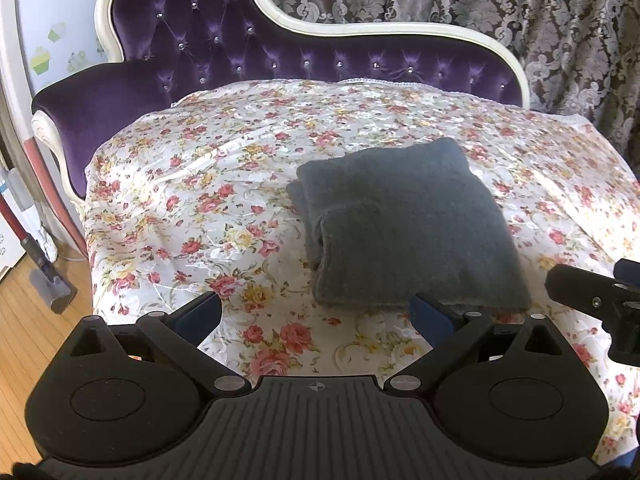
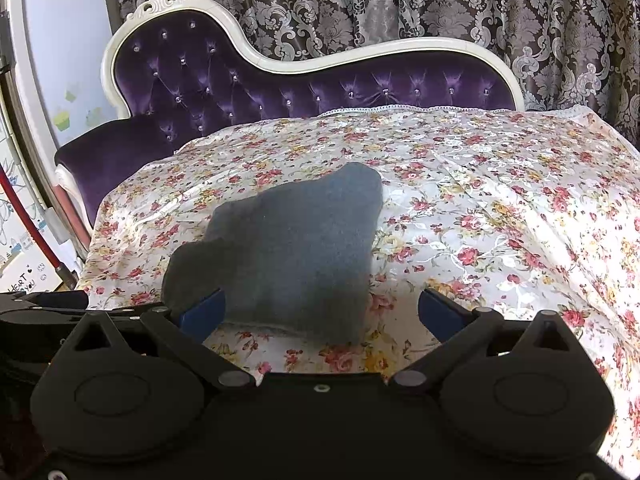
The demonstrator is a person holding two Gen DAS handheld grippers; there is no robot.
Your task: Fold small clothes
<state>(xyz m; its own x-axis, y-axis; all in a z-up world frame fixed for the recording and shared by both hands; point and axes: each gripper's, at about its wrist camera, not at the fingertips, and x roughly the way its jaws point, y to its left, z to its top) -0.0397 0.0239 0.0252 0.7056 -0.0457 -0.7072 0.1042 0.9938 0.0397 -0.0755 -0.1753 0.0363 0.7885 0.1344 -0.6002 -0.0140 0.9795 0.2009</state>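
The folded grey cloth (image 1: 404, 224) lies on the floral cover (image 1: 192, 184) (purple sofa (image 1: 224, 44) behind); left gripper (image 1: 318, 314) and right gripper (image 2: 320, 312) both gape wide, empty, just before it.

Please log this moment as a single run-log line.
garment: grey cloth folded on floral cover | left gripper: open, empty, near the cloth | right gripper: open, empty | fold: appears done
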